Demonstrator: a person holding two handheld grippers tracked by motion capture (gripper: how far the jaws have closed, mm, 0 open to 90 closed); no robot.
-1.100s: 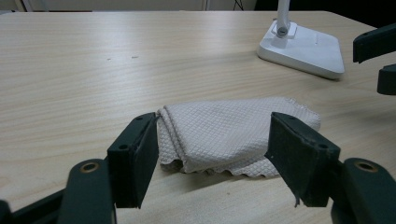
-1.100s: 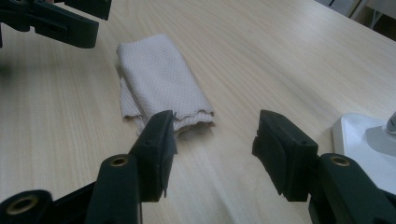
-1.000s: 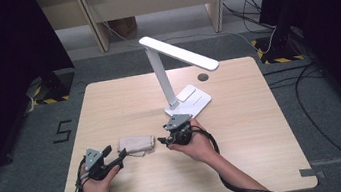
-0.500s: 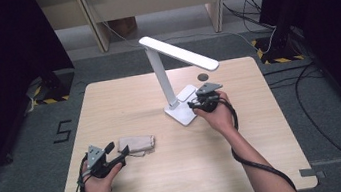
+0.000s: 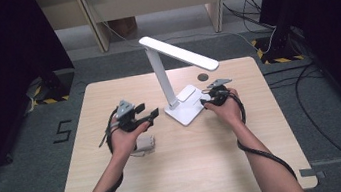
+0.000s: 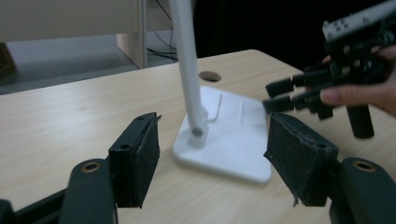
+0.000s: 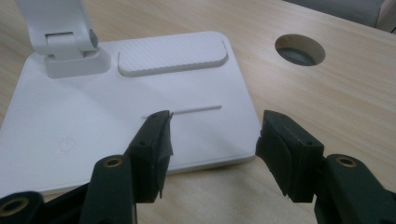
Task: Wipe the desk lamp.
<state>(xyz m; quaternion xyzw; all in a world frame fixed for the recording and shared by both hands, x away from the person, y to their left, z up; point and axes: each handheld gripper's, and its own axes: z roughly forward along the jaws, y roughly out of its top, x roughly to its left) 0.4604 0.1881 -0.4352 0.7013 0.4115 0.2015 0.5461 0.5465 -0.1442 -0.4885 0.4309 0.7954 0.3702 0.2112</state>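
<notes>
Left claw (image 5: 149,119) rose toward the lamp (image 5: 176,82).

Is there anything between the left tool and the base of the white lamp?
Nothing visible. In the left gripper view, bare table lies between the open left tool and the lamp base. The right tool is at the base's other side, not in the way.

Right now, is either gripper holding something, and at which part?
Nothing is held. The left gripper is open in front of the lamp; the right gripper is open over a corner of the lamp's base.
</notes>
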